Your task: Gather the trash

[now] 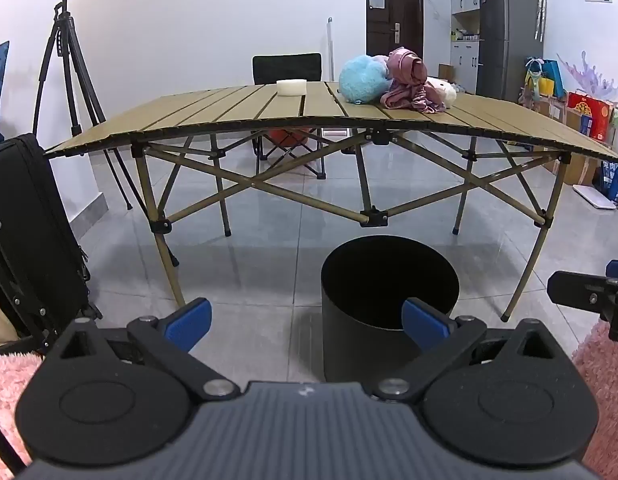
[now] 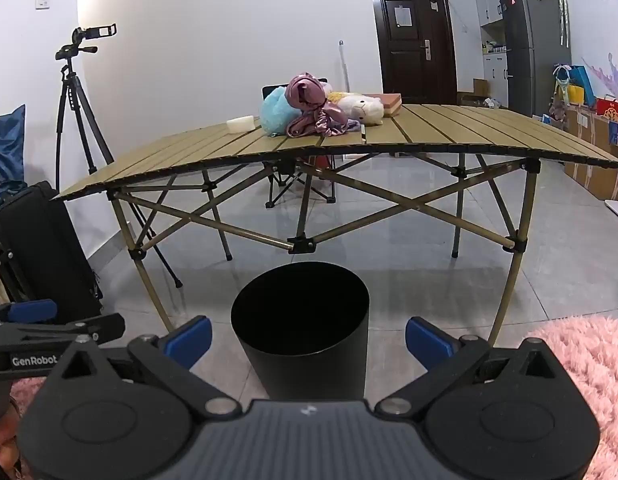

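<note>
A black round bin (image 1: pixel 389 304) stands open on the grey tile floor in front of the folding table (image 1: pixel 229 114); it also shows in the right wrist view (image 2: pixel 305 332). My left gripper (image 1: pixel 307 324) is open and empty, low above the floor, just left of the bin. My right gripper (image 2: pixel 308 340) is open and empty, with the bin between its blue fingers (image 2: pixel 191 340). On the table (image 2: pixel 449 132) lie a white block (image 1: pixel 291 87), a pale blue plush (image 1: pixel 363 78) and crumpled pink cloth (image 1: pixel 409 84). The block (image 2: pixel 241 123) and cloth (image 2: pixel 313 112) show in the right wrist view too.
A black suitcase (image 1: pixel 25 232) and a tripod (image 1: pixel 69 60) stand at the left. A folding chair (image 1: pixel 287 68) is behind the table. Pink fluffy rug (image 2: pixel 581 368) lies at the right. A fridge (image 1: pixel 509 28) and boxes (image 1: pixel 589 114) line the right wall.
</note>
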Tool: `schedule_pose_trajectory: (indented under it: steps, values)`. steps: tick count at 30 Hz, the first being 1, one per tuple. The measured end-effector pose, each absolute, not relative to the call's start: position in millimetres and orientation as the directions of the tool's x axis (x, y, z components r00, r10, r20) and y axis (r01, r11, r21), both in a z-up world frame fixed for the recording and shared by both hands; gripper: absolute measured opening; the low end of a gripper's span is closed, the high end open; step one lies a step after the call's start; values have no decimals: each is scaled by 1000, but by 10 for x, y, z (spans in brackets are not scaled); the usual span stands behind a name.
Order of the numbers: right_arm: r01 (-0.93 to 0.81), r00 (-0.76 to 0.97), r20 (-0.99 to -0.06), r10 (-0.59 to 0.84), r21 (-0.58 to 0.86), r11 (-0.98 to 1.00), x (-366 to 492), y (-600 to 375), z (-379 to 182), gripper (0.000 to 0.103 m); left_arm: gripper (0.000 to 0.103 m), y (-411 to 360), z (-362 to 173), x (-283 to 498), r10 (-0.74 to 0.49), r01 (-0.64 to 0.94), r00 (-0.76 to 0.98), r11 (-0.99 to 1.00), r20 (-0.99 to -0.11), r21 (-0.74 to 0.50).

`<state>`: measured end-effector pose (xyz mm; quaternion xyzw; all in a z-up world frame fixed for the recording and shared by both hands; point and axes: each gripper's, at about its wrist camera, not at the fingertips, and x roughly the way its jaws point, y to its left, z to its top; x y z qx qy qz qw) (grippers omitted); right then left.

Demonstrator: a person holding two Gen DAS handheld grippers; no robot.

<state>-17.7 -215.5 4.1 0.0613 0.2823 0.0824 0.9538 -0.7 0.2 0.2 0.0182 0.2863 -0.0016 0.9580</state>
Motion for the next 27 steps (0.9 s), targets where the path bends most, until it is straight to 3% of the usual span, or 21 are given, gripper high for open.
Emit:
schedule_pose_trajectory:
  steps: [27]
  values:
    - [-126, 836, -516, 189, 155, 980, -214, -2167, 39, 103, 103, -4, 27, -25, -2, 23, 843, 999, -537, 33]
